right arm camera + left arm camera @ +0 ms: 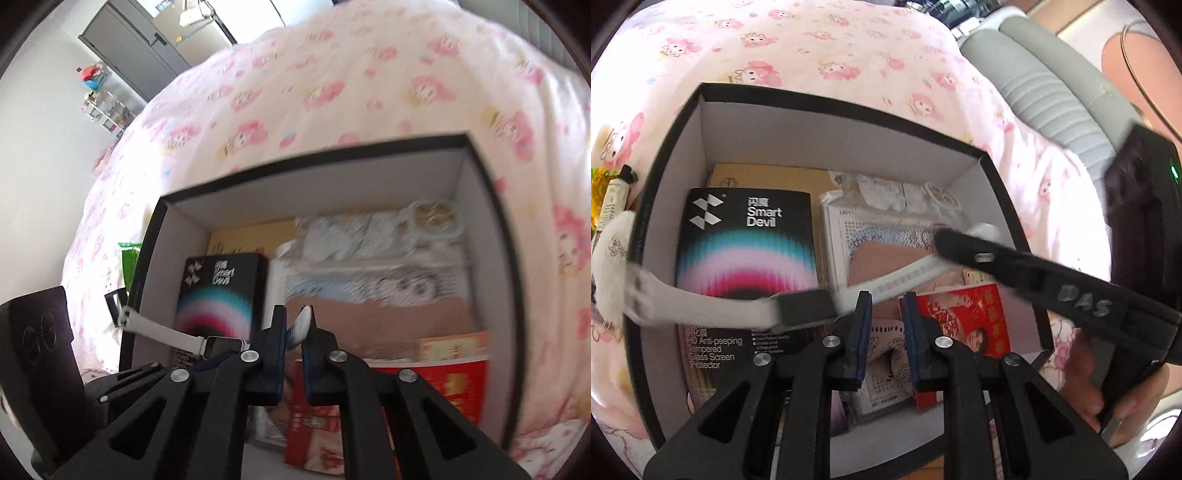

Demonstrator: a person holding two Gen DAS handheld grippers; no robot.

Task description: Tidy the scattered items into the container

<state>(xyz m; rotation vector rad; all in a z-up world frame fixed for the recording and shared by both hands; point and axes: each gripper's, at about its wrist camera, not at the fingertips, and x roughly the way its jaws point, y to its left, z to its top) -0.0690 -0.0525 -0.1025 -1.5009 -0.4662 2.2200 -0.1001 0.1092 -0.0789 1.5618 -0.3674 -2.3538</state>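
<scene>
Two grippers over box point(661, 192). Your right gripper point(300, 325) pinches watch point(807, 304) by one strap end, jaws pressed on white strap at frame centre. Watch hangs across box, other strap end over left rim, touching white puff point(609, 269). Your left gripper point(884, 325) spread, jaws apart, holding nothing, just below watch body. Inside box: Smart Devil pack point(746, 243) at left, red packet point(964, 321) lower right. Tube point(615, 194) on sheet point(831, 48), left edge.
</scene>
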